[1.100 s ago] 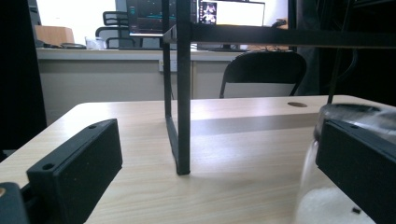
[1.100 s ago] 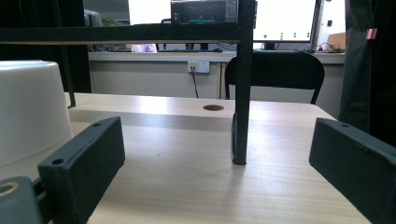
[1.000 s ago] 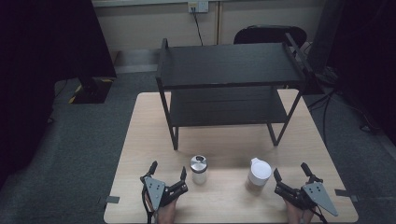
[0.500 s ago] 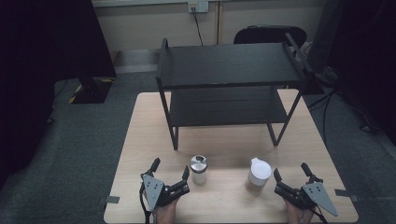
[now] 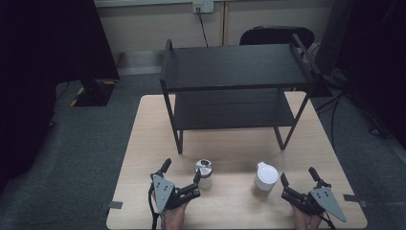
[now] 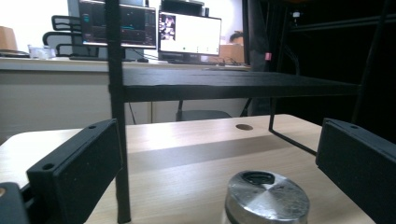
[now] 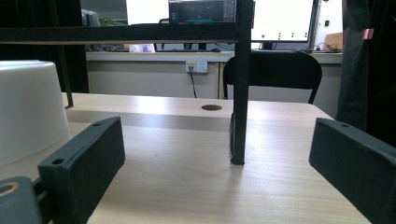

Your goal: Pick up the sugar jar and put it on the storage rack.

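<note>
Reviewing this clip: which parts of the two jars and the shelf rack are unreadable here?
- Metal-lidded jar: left gripper view, body cut off by the bottom edge; the lid shows.
- White-lidded jar: right gripper view, cut off by the left edge.
- Either jar's contents: high view, too small; the white-lidded jar's lid covers it.
- Rack lower shelf, rear part: high view, hidden under the top shelf.

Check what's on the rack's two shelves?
Top shelf of the black rack looks bare. The visible front part of the lower shelf looks bare too; its back part is covered by the top shelf.
</note>
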Available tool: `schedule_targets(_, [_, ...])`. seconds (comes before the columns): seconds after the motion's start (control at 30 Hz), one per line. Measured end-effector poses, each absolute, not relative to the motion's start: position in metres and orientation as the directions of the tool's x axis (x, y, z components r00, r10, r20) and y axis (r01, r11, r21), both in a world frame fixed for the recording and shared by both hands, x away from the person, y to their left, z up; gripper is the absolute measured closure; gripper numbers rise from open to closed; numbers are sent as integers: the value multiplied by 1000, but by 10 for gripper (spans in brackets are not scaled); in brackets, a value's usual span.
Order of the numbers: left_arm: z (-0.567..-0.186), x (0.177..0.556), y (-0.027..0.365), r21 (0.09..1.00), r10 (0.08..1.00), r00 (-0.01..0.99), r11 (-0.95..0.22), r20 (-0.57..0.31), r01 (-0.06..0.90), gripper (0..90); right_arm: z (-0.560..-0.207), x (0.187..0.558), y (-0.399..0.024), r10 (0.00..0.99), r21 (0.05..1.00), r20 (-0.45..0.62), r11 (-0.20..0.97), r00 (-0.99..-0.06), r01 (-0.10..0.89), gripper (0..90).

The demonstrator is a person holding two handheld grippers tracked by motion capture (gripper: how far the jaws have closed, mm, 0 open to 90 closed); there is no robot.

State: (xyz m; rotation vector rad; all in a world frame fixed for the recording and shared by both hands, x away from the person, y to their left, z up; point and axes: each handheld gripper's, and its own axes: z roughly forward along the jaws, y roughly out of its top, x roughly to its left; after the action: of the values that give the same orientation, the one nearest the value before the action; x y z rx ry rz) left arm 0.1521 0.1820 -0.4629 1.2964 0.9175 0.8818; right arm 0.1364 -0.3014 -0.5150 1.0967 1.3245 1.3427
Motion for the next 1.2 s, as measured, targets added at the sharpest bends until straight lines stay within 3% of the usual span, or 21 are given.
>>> schedule_targets(0.5, [-466,161,169,998,888,458,57,-50,0,20,-515,136,-301,984,1000,-10,6,-176,-24,24])
schedule_targets(1.2, [-483,171,151,999,882,470,5,-28,51,162,-515,136,-301,984,1000,-10,6,-176,-24,24])
